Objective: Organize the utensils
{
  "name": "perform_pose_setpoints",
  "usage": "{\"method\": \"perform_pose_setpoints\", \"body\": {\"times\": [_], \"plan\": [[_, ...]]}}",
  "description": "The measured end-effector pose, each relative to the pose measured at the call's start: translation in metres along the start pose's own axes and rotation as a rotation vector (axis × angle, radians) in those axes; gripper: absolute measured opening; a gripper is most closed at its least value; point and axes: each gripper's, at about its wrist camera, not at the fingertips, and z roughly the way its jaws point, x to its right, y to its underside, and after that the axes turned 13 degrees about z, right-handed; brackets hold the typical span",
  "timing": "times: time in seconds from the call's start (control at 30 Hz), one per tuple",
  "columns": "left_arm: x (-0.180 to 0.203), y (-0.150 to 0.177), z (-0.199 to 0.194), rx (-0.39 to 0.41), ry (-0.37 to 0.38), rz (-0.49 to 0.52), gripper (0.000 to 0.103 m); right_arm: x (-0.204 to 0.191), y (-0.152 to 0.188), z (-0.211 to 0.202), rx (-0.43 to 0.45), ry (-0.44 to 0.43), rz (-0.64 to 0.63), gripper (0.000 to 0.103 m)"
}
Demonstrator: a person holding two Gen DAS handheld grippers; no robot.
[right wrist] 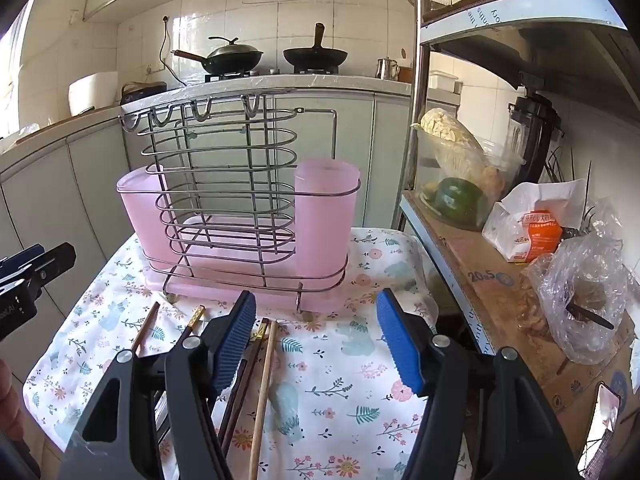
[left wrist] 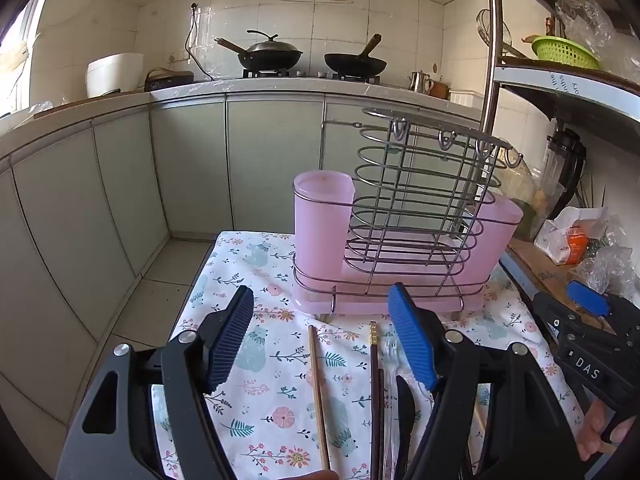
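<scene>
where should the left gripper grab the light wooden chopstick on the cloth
Take the light wooden chopstick around mid-shaft, coming straight down from above with the jaws across its width. It lies flat and alone on the floral cloth, apart from the dark chopsticks, and the left gripper is already open over it.

you can read "das" in white letters on the right gripper (left wrist: 588, 308) as your left camera sees it. in your right view, the cardboard sheet (right wrist: 508, 300) on the lower shelf carries "20.5". the print on the orange packet (right wrist: 538, 236) is too small to read.
</scene>
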Motion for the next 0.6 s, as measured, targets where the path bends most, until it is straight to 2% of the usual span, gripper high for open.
{"method": "perform_pose_setpoints", "body": {"times": [0.6], "plan": [[-0.0025,-0.0008,-0.0060,0.009,0.000,-0.010,0.070,-0.0013,0.0003,-0.0037,0.014,-0.006,-0.006,0.062]]}}
